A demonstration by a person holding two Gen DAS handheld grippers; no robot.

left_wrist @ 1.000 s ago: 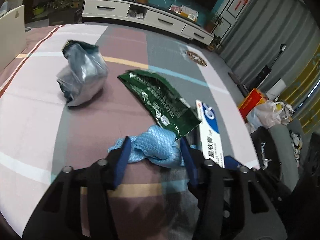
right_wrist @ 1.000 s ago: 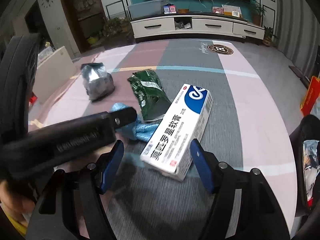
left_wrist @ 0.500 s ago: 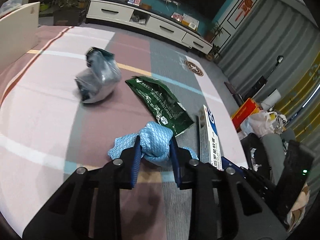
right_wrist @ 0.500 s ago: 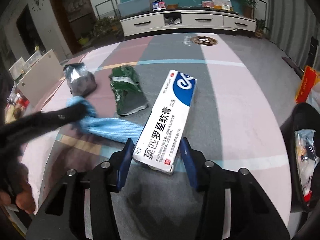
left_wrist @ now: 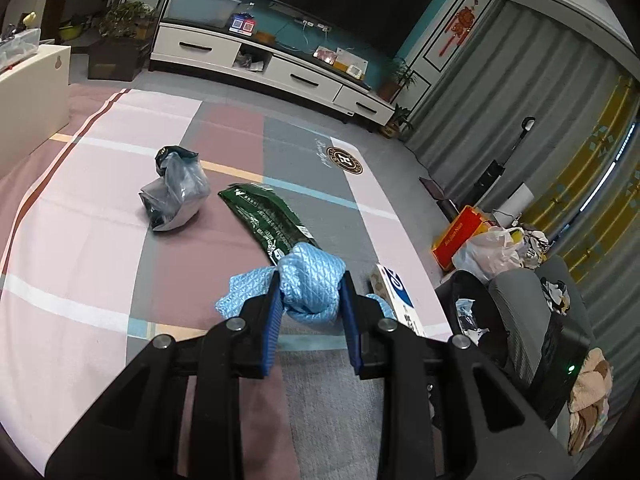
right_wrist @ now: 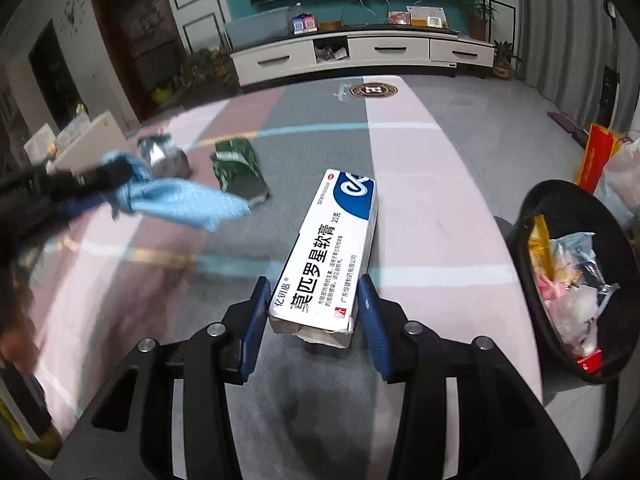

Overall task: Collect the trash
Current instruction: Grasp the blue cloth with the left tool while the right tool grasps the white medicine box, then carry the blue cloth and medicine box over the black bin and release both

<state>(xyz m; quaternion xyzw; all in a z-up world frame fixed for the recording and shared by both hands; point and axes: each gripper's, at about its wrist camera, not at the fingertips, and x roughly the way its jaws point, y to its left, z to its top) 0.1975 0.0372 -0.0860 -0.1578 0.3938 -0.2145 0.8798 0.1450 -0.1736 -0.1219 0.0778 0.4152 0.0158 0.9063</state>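
Behind the striped tabletop (left_wrist: 100,240) a long white TV cabinet (left_wrist: 264,68) is seen against a teal wall, with potted plants at either end of it. Beside the table's right edge stands a black trash bin (right_wrist: 560,208), already holding plastic wrappers and scraps; behind the bin an orange-red box (right_wrist: 596,156) and a pale plastic bag (left_wrist: 486,246) are seen on the floor.

Two pieces of trash lie on the table well away from the bin: a crumpled silvery-grey bag (left_wrist: 174,192) and, just on the bin side of it, a flattened dark green packet (left_wrist: 266,220) with small white print. Nothing is seen between the bin and the white-and-blue carton.

The left gripper (left_wrist: 310,300) is clamped on a bunched light blue cloth (left_wrist: 310,284), quilted in a diamond pattern, with loose ends spilling out on both sides of the jaws; in the right wrist view, where that side is blurred, the cloth appears to hang clear of the table. The right gripper (right_wrist: 312,312) is closed on the near end of a long white-and-blue carton (right_wrist: 332,248) printed with dark blue Chinese characters. Its near flap is crushed and torn open, and its far end points toward the cabinet. The carton is held to the left of the bin, over the table near its right edge.
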